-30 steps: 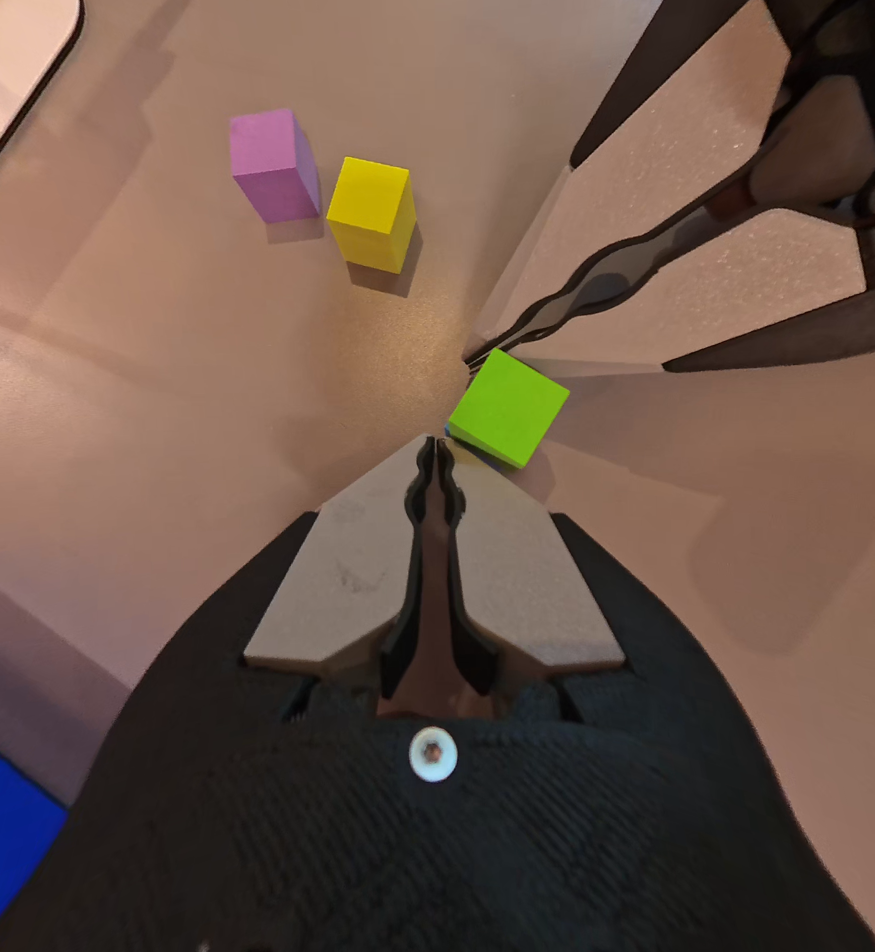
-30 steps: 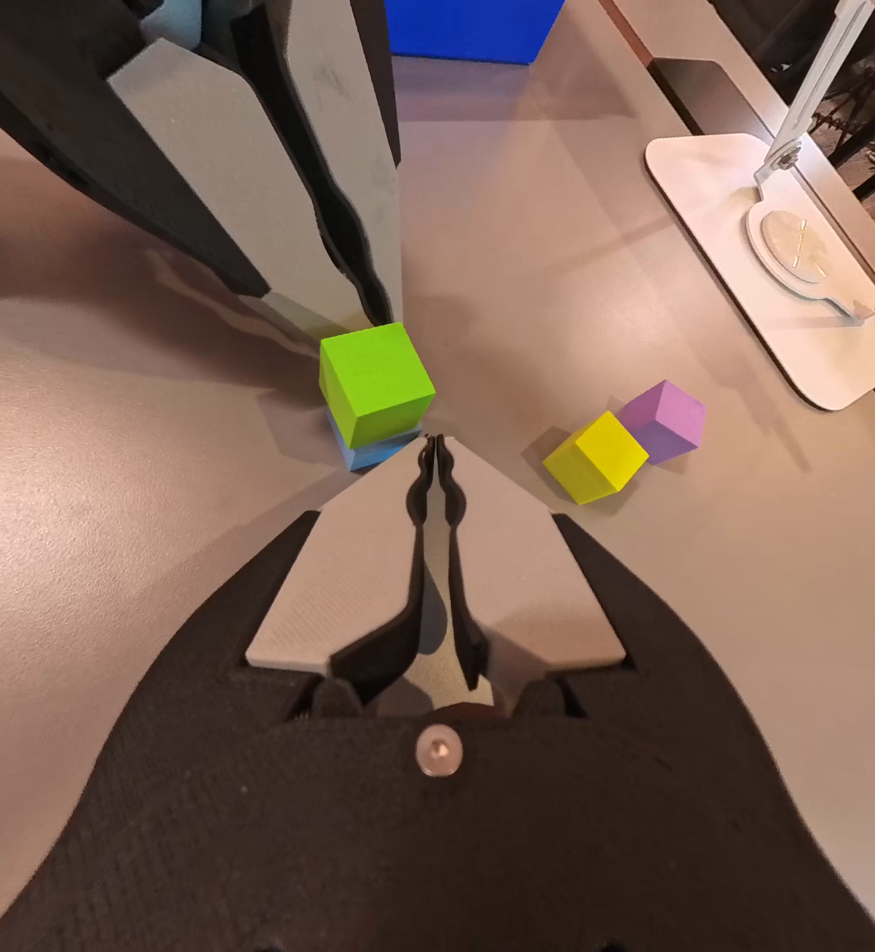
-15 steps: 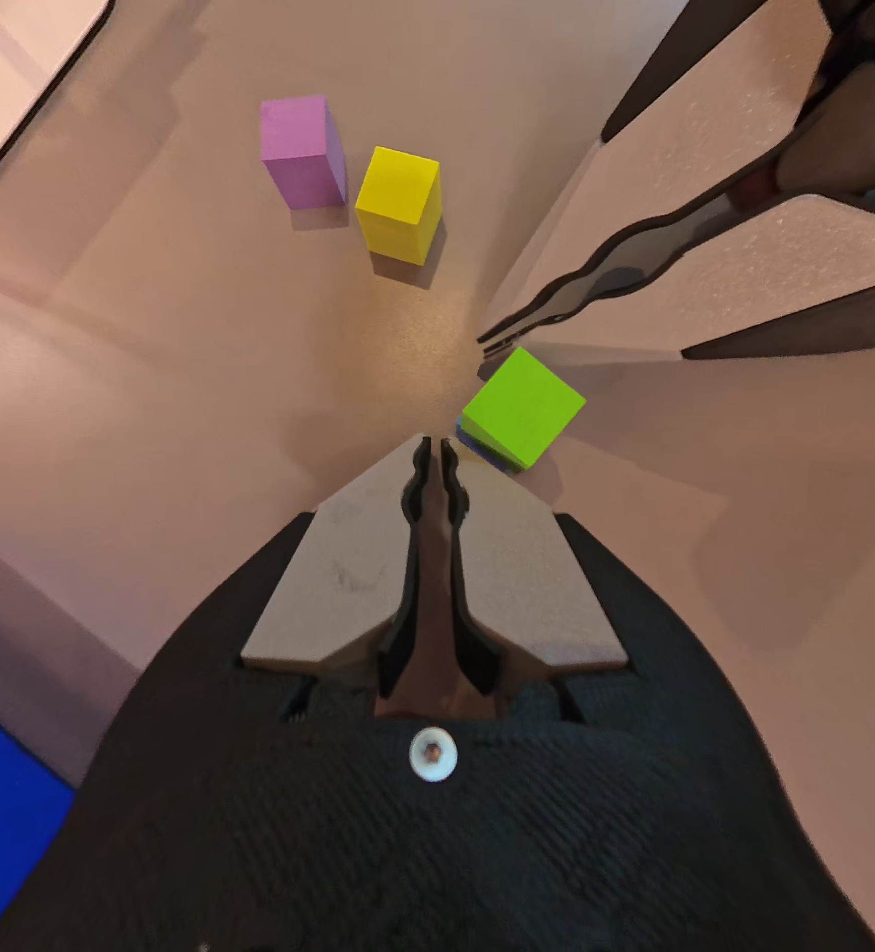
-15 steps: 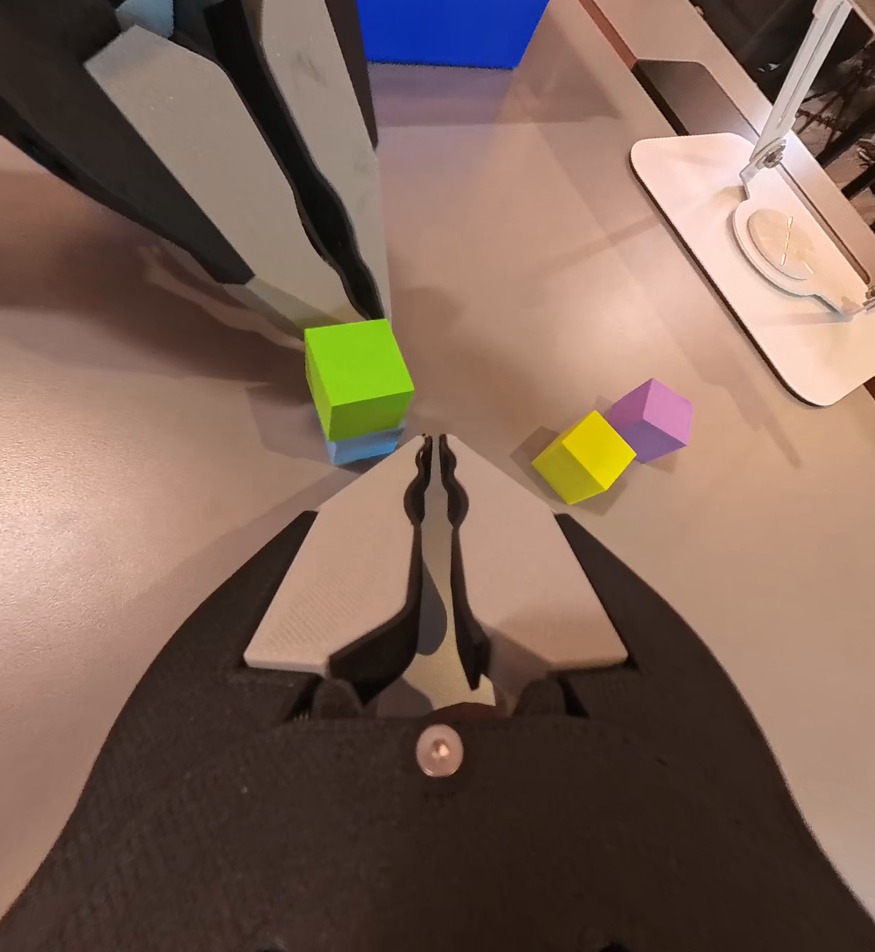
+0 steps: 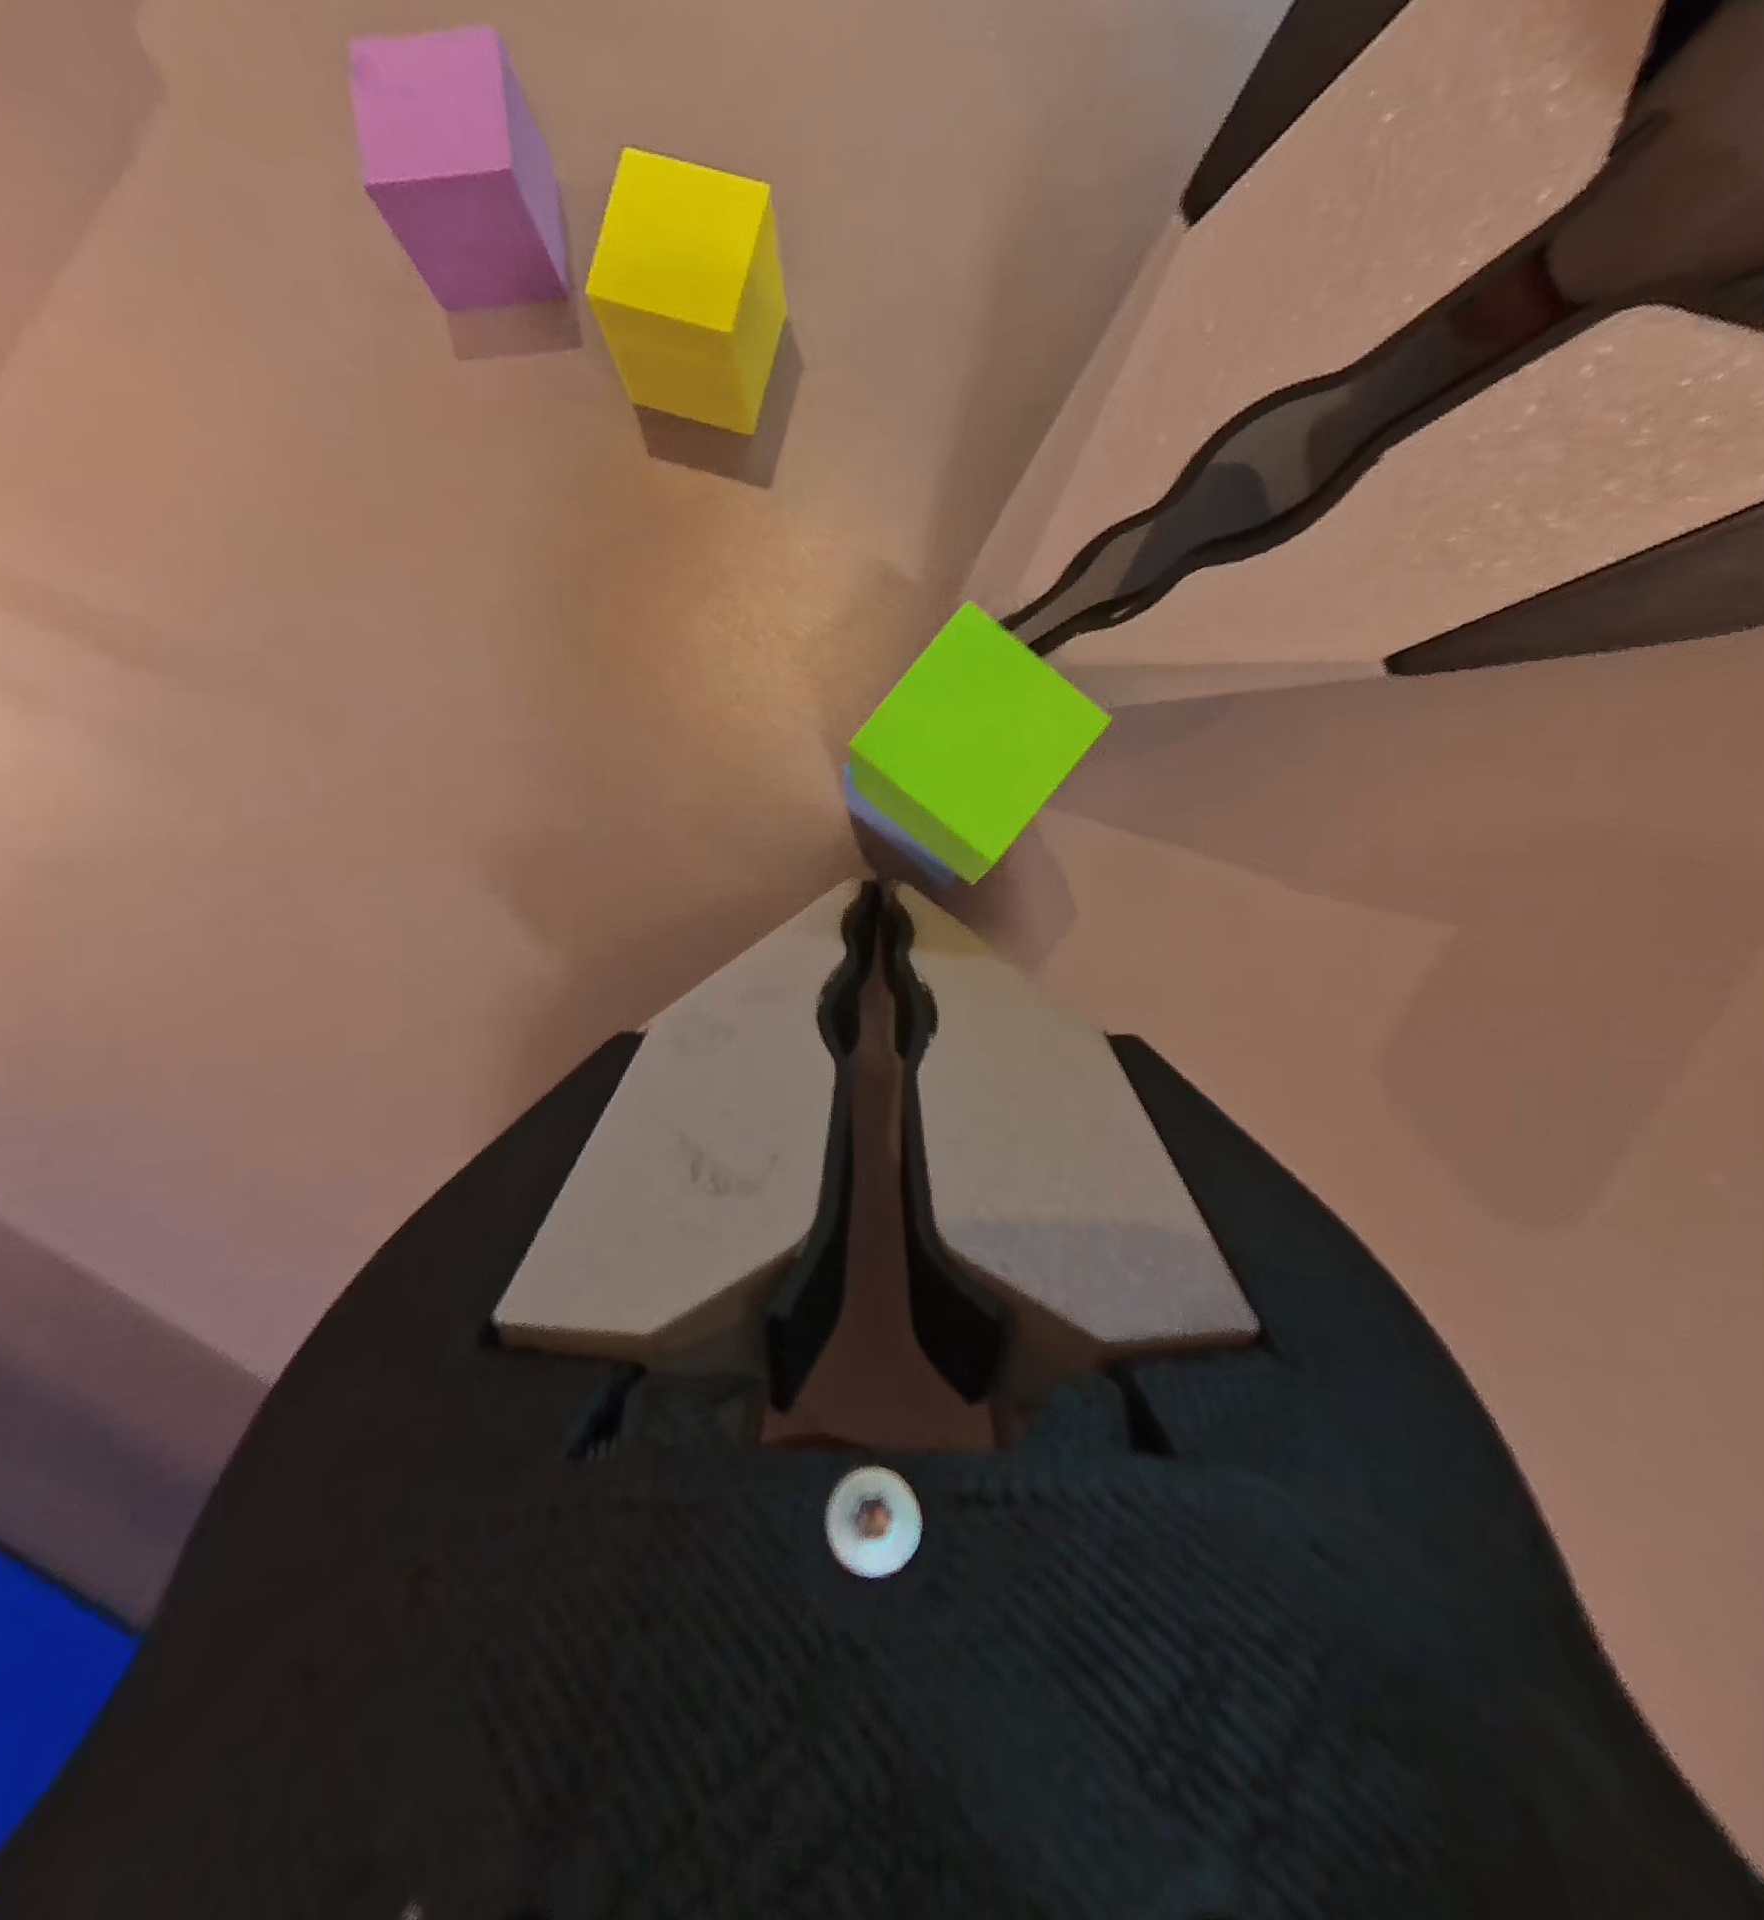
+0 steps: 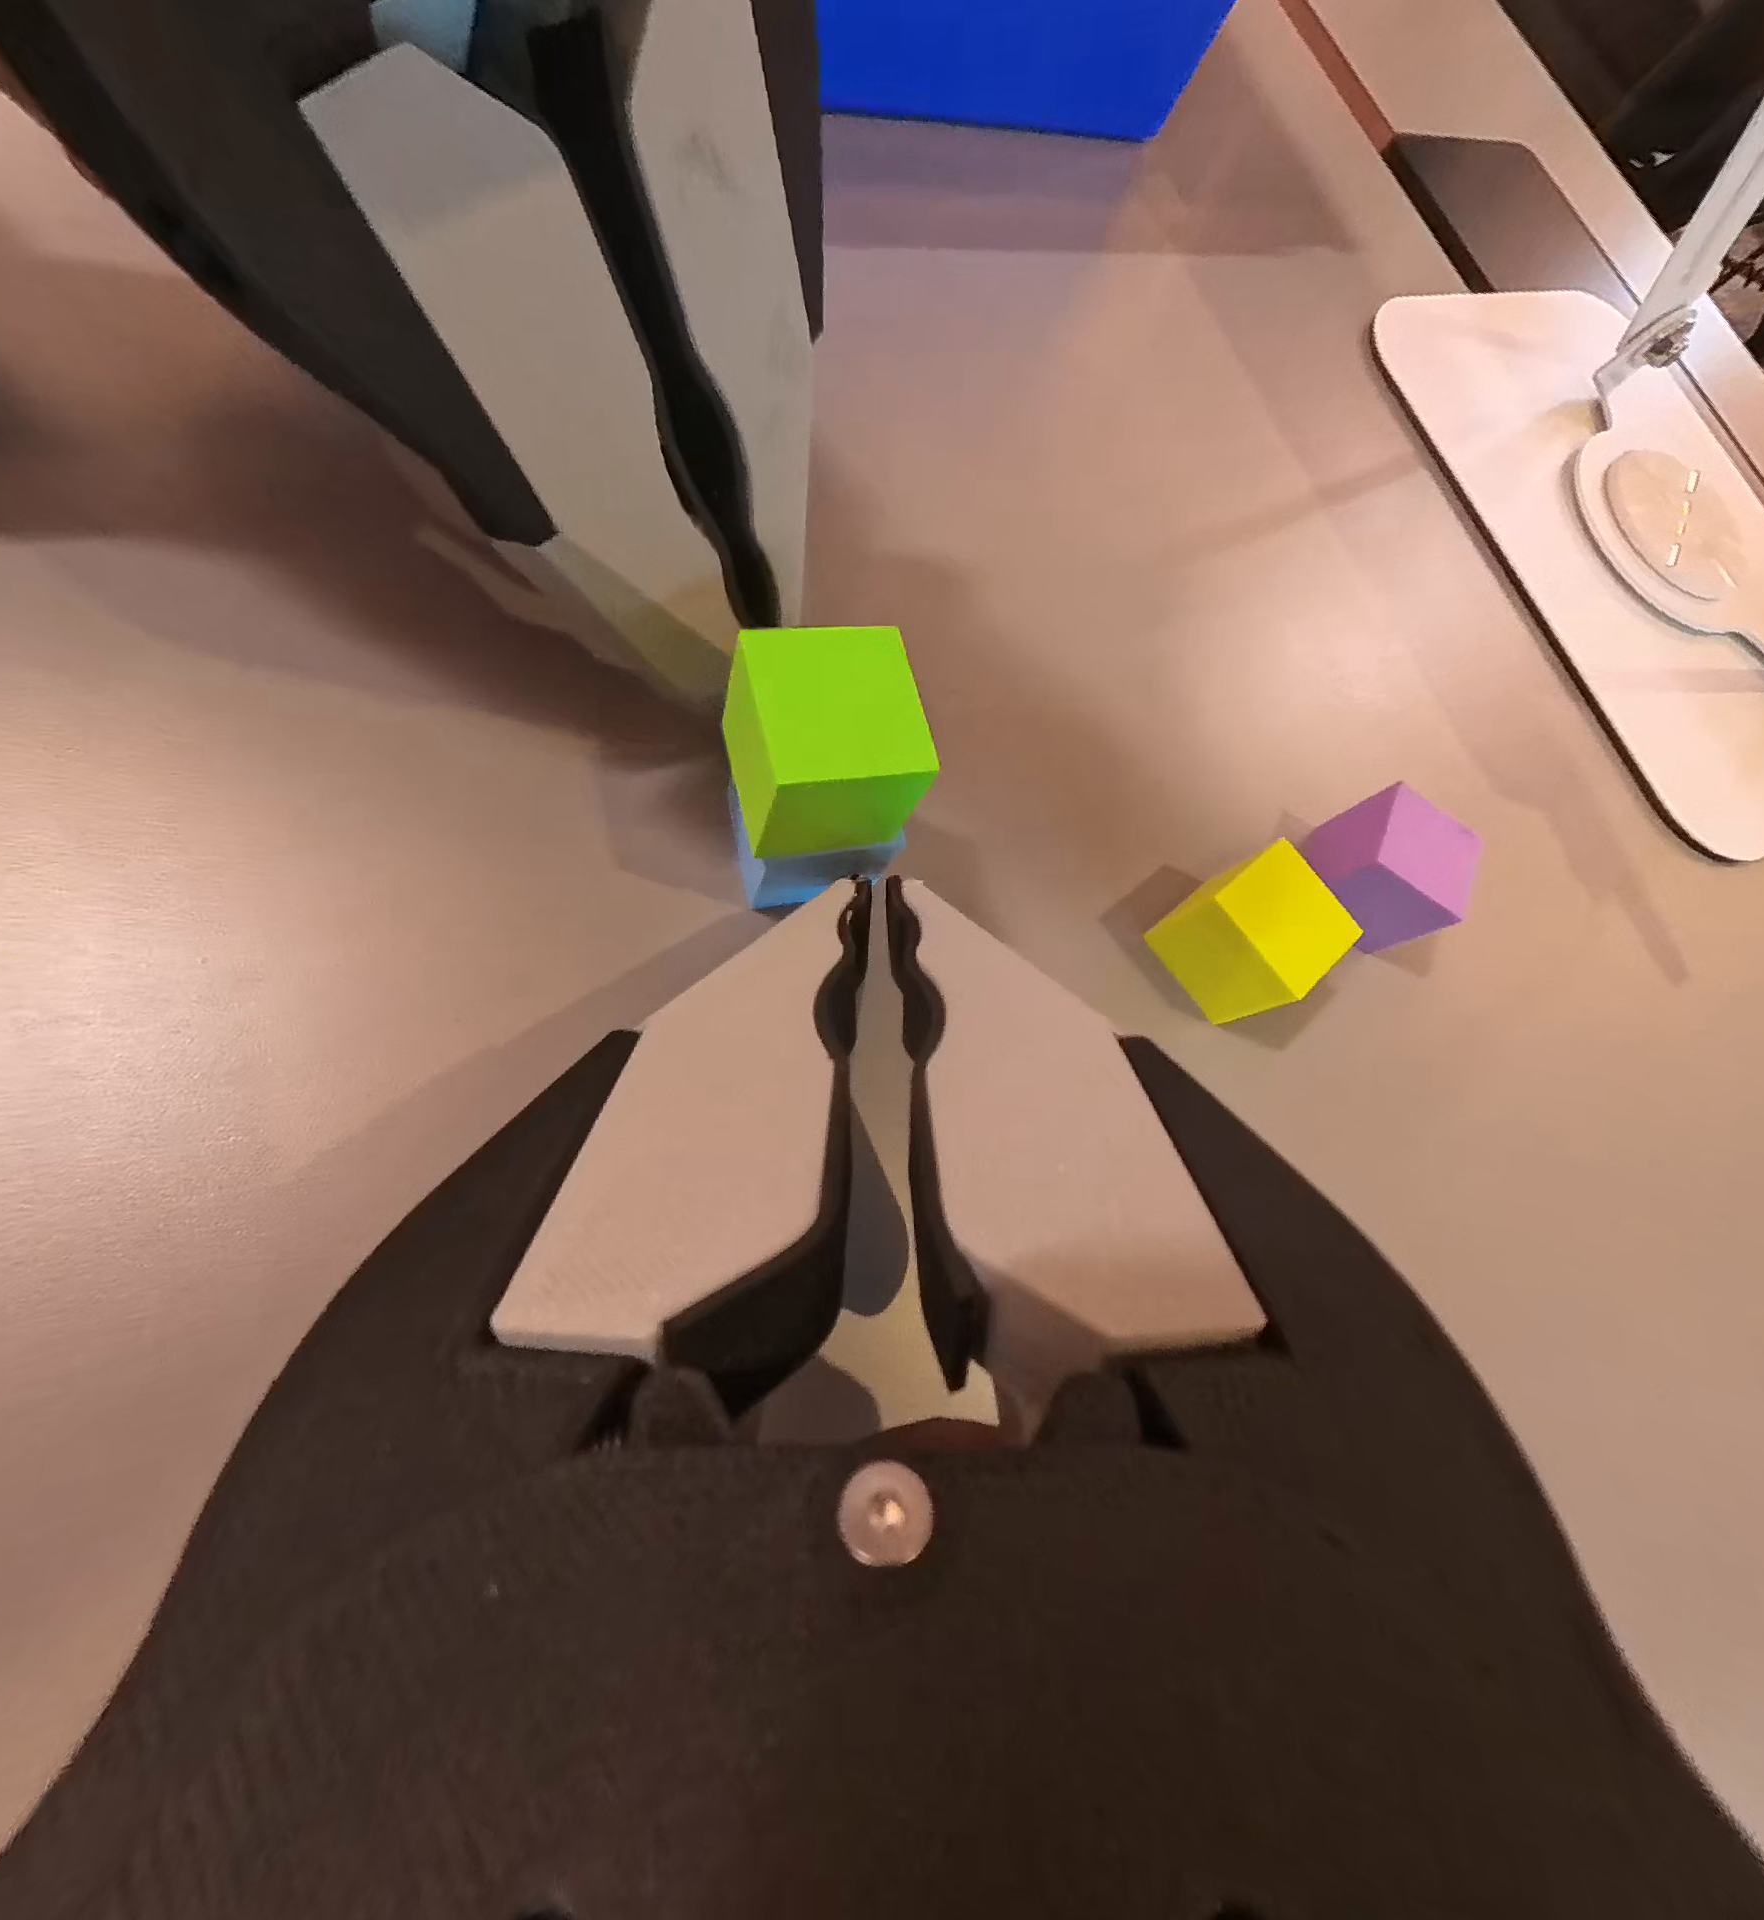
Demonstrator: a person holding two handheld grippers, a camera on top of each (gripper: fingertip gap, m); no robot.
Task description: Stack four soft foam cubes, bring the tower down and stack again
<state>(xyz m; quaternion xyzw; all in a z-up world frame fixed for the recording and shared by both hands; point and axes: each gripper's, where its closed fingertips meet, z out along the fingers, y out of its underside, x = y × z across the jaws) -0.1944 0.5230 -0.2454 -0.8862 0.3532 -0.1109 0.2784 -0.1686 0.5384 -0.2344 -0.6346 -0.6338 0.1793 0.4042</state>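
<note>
Stacking underway: green cube [image 6: 828, 740] sits on blue cube [image 6: 790, 878]. Yellow cube [image 6: 1255, 932], purple cube [image 6: 1397, 864] well right of green cube. Left gripper [image 5: 876, 891], right gripper [image 6: 878, 883]: fingers together, empty, flanking tower. Next, likely: open fingers, fetch yellow.

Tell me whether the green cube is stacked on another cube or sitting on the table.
Stacked. The green cube rests on a blue cube, whose edge shows beneath it, slightly offset. The yellow cube and purple cube sit apart on the table.
</note>
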